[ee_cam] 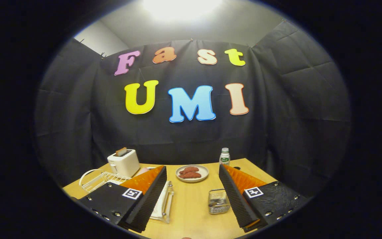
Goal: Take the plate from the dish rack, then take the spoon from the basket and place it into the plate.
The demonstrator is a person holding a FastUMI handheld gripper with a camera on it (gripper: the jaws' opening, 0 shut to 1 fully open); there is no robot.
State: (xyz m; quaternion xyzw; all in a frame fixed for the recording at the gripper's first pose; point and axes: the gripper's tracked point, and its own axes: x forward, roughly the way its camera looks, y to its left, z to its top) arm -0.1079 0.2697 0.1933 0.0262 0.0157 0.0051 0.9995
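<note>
White wire dish rack (99,179) stood far left; tool (191,196) hung spread, empty; its plate, probably stiff and slippery, wants a rim grip.

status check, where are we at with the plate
Gripper open, empty, above table. Dish rack beside left finger, plate not taken. Basket between fingers.

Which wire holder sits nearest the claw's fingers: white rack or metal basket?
The metal basket, right beside the open claw's right finger. The white rack lies behind the left finger, by the toaster.
</note>
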